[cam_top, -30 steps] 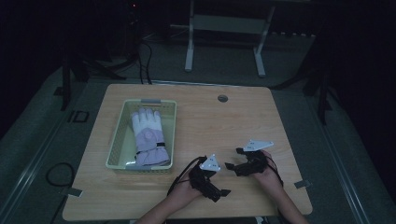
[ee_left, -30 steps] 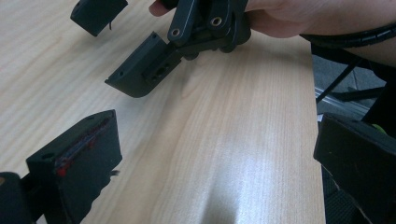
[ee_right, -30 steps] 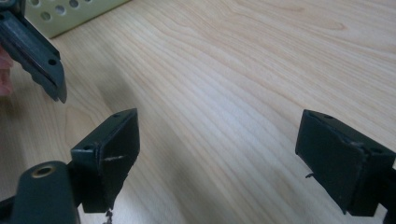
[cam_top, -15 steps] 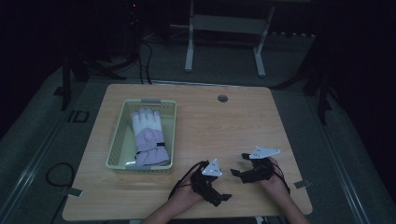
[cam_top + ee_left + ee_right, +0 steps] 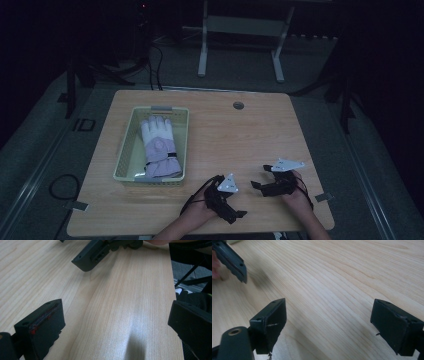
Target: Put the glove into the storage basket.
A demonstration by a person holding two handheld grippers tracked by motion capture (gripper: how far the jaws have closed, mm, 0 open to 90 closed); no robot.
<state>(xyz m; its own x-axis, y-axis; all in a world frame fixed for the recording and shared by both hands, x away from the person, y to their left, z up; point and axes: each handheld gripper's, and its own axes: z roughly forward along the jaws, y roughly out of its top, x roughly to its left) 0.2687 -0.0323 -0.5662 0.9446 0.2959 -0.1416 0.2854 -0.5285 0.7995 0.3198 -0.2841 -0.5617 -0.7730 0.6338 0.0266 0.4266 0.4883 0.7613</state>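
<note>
A white and lilac glove (image 5: 159, 147) lies flat in a pale green mesh basket (image 5: 125, 150) on the left half of the wooden table (image 5: 240, 135). My left gripper (image 5: 236, 201) rests low near the table's front edge, its jaws wide open over bare wood (image 5: 116, 315). My right gripper (image 5: 260, 177) sits just to its right, pointing left, also open with nothing between its jaws (image 5: 334, 315). In each gripper view, a jaw of the other gripper shows at the top (image 5: 90, 255) (image 5: 230, 260). Both are well away from the basket.
A small round grommet (image 5: 238, 105) is set in the table near its far edge. A metal stand (image 5: 240, 30) rises on the dark floor behind the table. Cables trail on the floor at the left (image 5: 60, 185). The table's right edge shows in the left gripper view (image 5: 175, 290).
Both grippers have drawn back a little toward the table's front edge, the right one also drifting slightly right. The glove and basket have not moved.
</note>
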